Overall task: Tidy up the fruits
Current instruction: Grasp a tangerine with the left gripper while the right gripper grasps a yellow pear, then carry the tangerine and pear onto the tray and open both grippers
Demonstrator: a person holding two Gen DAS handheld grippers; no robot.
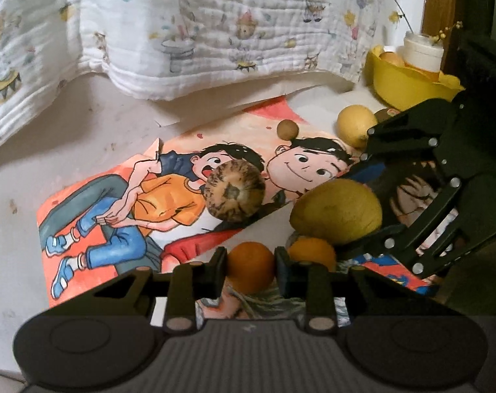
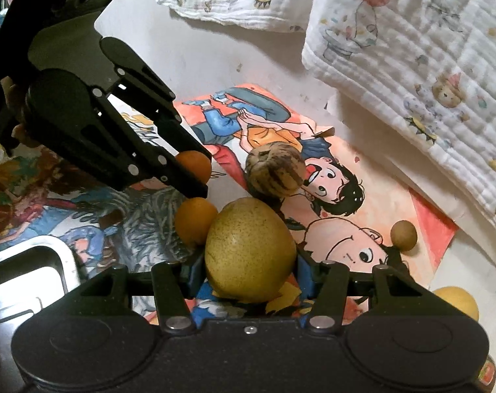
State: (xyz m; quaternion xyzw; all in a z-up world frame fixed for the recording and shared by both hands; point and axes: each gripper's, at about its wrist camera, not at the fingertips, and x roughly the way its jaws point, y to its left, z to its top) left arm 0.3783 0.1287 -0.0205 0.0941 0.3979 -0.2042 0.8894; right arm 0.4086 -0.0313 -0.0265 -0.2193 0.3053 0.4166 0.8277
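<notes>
The left gripper (image 1: 250, 270) is clamped on a small orange (image 1: 250, 268), low over the cartoon poster (image 1: 117, 203) on the white table (image 1: 68, 124). A second orange (image 1: 311, 255) lies just beside it, touching a large speckled pear (image 2: 249, 252). The right gripper (image 2: 249, 275) is closed around that pear. A brown-striped round fruit (image 1: 235, 191) sits on the poster behind them; a small brown longan-like fruit (image 1: 287, 129) lies further back, and a yellow fruit (image 1: 356, 124) near it. A yellow bowl (image 1: 405, 90) at the table's far right holds an orange-coloured fruit (image 1: 392, 59) and a white jar (image 1: 423, 50). A printed muslin blanket (image 1: 215, 26) drapes behind.
</notes>
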